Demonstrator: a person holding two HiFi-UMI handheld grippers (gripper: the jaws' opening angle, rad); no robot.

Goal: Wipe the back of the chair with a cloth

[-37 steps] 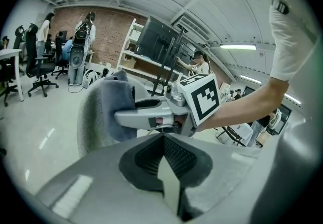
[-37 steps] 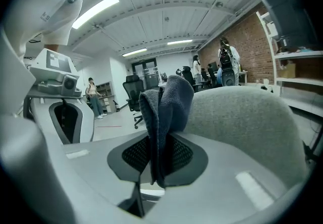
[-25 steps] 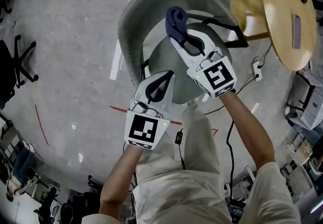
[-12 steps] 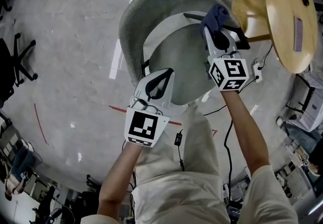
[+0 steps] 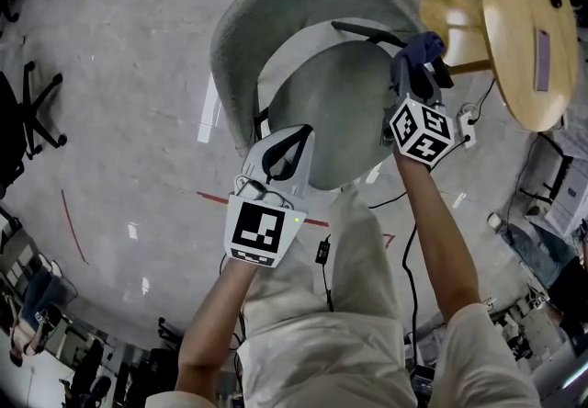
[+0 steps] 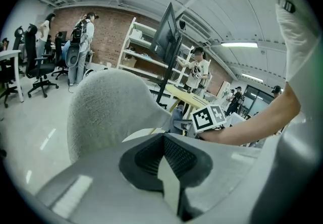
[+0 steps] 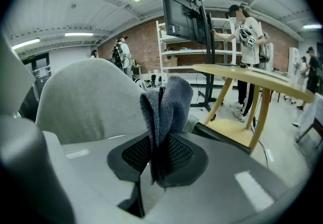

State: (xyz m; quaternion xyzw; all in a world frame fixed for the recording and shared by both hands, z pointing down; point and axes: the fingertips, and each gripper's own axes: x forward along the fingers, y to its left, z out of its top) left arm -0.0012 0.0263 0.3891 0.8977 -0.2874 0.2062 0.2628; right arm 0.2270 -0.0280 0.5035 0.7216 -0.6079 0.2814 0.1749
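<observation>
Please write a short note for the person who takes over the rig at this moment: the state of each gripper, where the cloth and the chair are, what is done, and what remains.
Left gripper: jaws together, empty, over the near edge of the seat.
Right gripper: shut on the blue cloth, by the right end of the grey backrest, near the black armrest.
Done: cloth is gripped and brought to the chair.
Unclear: whether the cloth touches the backrest, and how much is wiped.
Left: wipe along the backrest.
</observation>
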